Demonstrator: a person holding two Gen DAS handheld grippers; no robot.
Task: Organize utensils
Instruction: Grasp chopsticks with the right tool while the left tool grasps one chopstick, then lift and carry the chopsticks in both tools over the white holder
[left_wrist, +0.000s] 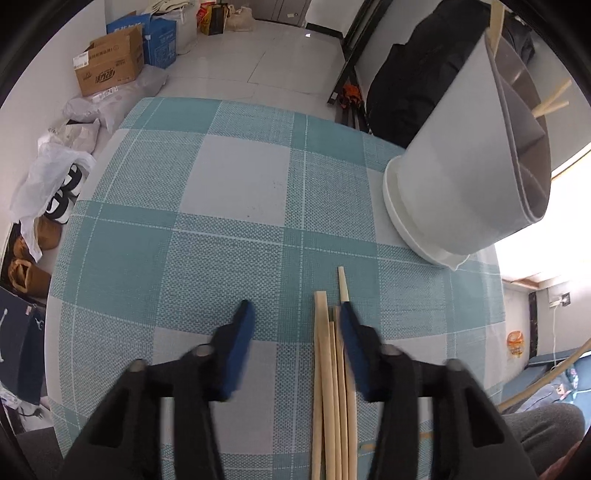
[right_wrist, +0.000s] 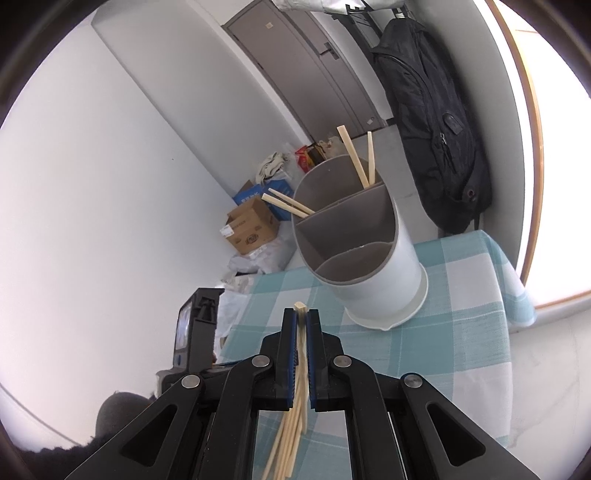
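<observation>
Left wrist view: the left gripper (left_wrist: 293, 314) points down at a table (left_wrist: 236, 192) covered in a woven teal-and-white checked cloth. Its blue-padded fingers (left_wrist: 240, 347) stand apart, smeared by blur. A bundle of pale, square-cut wooden chopsticks (left_wrist: 328, 387) lies on the cloth between them, close against the right-hand finger; whether that pad touches the wood cannot be made out. The far pad stands clear of them. The sticks run off the bottom edge. To the upper right stands a smooth white plastic utensil holder (left_wrist: 454, 177), round, with a grey inner lining and a flared base; its top is cropped by the lens edge.

Right wrist view: the right gripper (right_wrist: 301, 314) has its fingers pressed together on a single flat wooden chopstick (right_wrist: 300, 332), whose squared tip pokes out above the pads. Below the fingers more pale sticks fan out, partly hidden by the black frame. Beyond, the holder shows curved grey dividers forming compartments; two pairs of chopsticks (right_wrist: 356, 155) lean in the farther ones, the nearest is empty.
</observation>
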